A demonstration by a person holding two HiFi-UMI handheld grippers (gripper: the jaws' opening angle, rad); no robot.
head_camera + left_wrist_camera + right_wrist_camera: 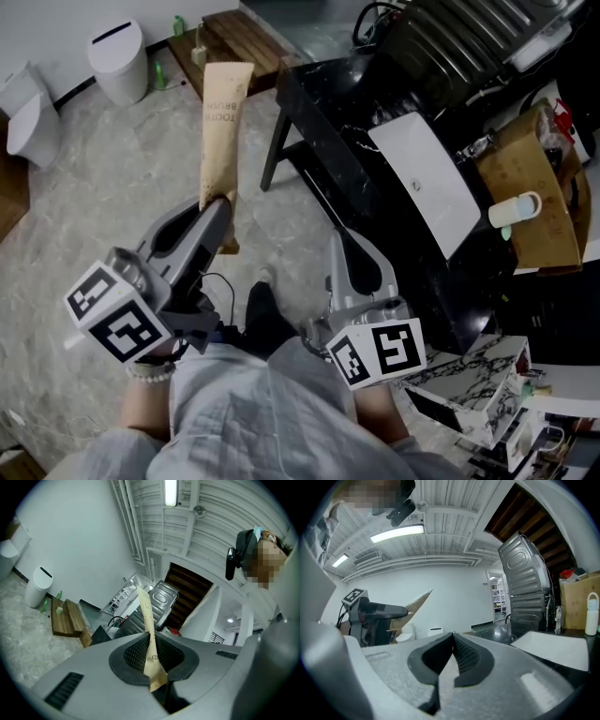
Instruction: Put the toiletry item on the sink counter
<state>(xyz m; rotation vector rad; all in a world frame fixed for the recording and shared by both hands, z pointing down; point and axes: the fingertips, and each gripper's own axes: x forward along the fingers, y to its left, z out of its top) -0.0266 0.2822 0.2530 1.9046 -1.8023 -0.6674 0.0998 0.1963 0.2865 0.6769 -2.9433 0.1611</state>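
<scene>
Tan kraft-paper toothbrush packet (225, 122) clamped by its lower end between the jaws of the left tool (221, 201), pads pressed on both faces, crimped bottom edge poking out behind the grip. Rest of the packet sticking out ahead of the jaws, print "TOOTH BRUSH" readable from the head view. Held in the air above the pale marbled floor (112, 187), well apart from the black tabletop (323, 103) and its white rectangular sink (427, 183) over to the right. Right tool (343, 240) near the tabletop's edge, jaws together at the tips with nothing between them. Past the sink, a white bottle (514, 210) just beside a cardboard box (534, 178). Far left, a white bin (120, 58) by the wall, near a wooden platform (239, 37).
</scene>
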